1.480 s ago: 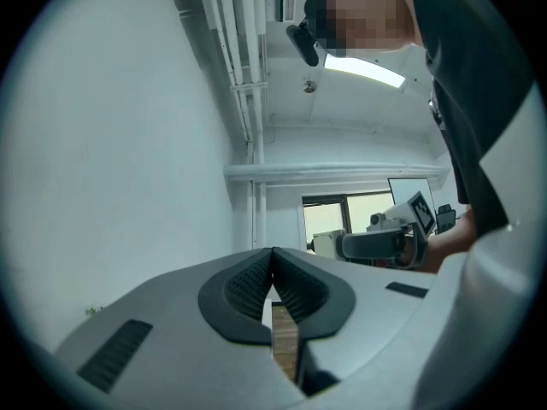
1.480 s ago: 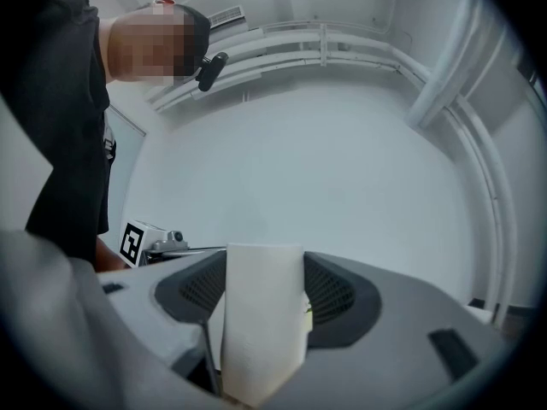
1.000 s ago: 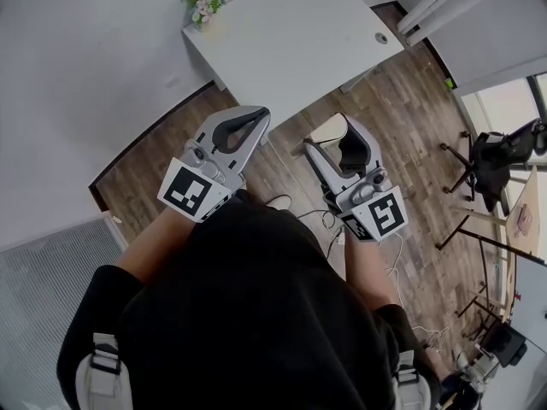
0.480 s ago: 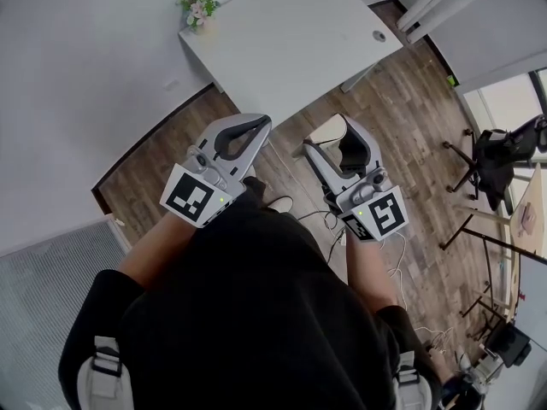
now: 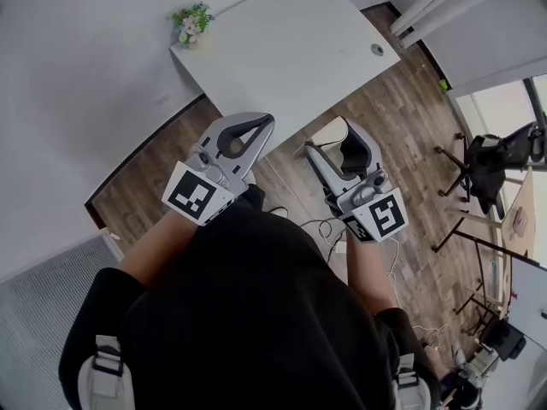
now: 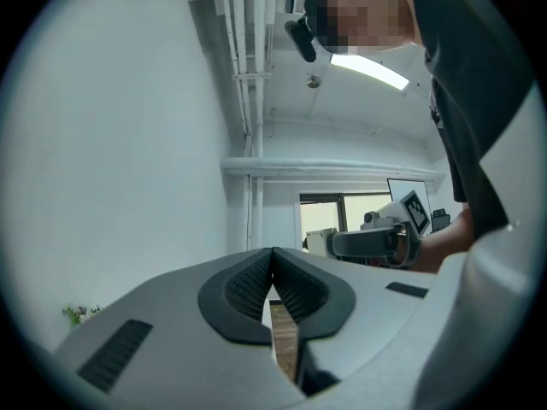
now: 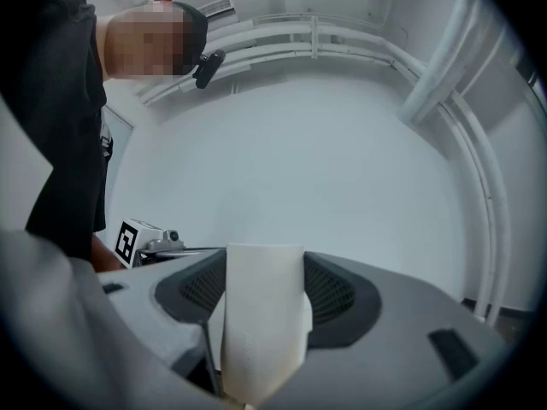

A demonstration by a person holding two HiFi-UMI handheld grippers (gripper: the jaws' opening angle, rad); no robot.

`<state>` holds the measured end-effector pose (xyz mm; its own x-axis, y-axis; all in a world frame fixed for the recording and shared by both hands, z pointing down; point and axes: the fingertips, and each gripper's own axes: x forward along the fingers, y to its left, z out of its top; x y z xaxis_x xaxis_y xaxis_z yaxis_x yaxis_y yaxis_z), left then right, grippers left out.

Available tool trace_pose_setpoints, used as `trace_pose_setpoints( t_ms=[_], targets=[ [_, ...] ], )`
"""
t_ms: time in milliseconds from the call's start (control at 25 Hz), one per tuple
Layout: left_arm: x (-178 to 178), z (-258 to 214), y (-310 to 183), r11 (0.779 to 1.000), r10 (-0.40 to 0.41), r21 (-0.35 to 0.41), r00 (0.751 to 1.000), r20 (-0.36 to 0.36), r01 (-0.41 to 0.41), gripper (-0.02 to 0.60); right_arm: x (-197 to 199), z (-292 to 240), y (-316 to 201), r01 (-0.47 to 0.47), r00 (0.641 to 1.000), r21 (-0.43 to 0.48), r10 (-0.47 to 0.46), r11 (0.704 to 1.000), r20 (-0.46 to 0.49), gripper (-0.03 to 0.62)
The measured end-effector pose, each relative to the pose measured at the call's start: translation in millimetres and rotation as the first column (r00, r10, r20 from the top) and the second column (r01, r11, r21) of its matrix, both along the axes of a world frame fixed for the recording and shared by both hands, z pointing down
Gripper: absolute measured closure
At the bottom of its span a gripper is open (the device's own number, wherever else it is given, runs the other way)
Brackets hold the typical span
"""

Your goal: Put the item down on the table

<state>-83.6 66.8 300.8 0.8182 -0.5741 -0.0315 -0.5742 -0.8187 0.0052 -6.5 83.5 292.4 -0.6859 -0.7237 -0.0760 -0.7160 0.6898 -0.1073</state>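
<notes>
Little has changed: the right hand-held gripper still clamps the white paper roll, and the left hand-held gripper stays closed, empty. The white counter, upper centre, remains well ahead, so placing hasn't begun.

We list one white desk on wooden floor. On the desk: flower plant at its wall-side corner, round grey disc near the opposite corner.

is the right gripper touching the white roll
Touching. In the right gripper view, the right gripper has its jaws pressed against both sides of the white roll.
</notes>
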Motion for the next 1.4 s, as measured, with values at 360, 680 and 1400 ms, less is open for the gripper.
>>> trace_pose_setpoints(
  t_ms=[360,680,1400],
  targets=[
    [-14,1,-82,1.000,0.019,-0.008,0.999,-0.029,-0.019,0.588,-11,5,-79,-0.042,0.999,-0.025,0.041,0.999,-0.024,0.312],
    [-32,12,-133,1.000,0.018,-0.020,0.999,-0.042,-0.018,0.588,-25,16,-128,-0.066,0.997,-0.038,0.064,0.997,-0.050,0.312],
    [7,35,-211,0.902,-0.426,-0.067,0.905,0.019,0.426,0.588,22,67,-260,0.390,0.914,-0.138,-0.401,0.910,-0.066,0.312]
  ],
)
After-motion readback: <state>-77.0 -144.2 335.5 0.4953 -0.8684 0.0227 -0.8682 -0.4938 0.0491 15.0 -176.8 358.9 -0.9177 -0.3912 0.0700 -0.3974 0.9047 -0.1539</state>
